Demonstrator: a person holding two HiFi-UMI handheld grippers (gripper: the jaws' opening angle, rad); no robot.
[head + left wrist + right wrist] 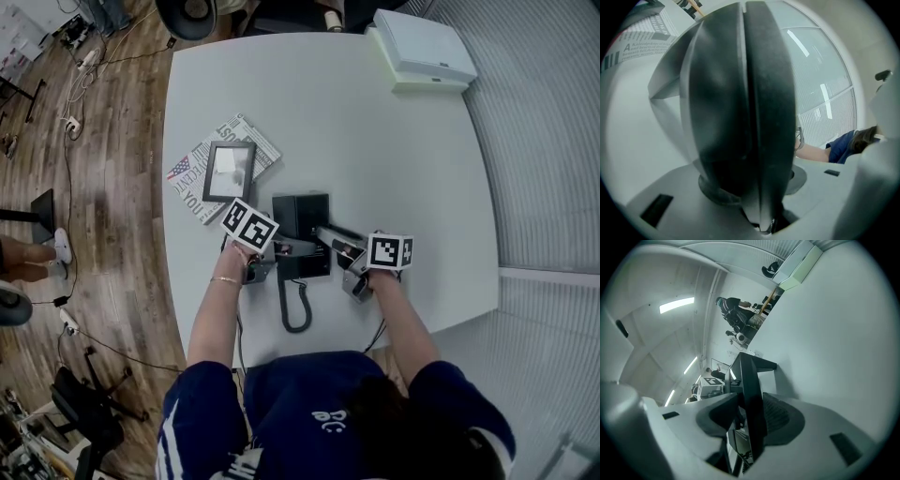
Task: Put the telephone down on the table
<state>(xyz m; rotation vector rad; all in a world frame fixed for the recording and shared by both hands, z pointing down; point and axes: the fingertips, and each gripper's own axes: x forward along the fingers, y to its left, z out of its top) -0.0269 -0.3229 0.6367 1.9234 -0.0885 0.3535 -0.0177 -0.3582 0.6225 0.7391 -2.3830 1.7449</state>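
Observation:
A black telephone (301, 234) sits low over the white table (375, 150) in the head view, its cord (296, 314) curling toward the near edge. I cannot tell whether it rests on the top. My left gripper (281, 251) grips its left side; in the left gripper view the rounded black body (740, 108) fills the space between the jaws of the left gripper (754, 192). My right gripper (336, 247) holds the right side. In the right gripper view a thin black edge (749, 390) stands pinched between the pads of the right gripper (750, 420).
A folded newspaper (192, 178) lies at the table's left with a dark-framed tablet (230, 172) on it, just behind the telephone. A white box (422, 47) sits at the far right corner. Cables run over the wooden floor (103, 187) to the left.

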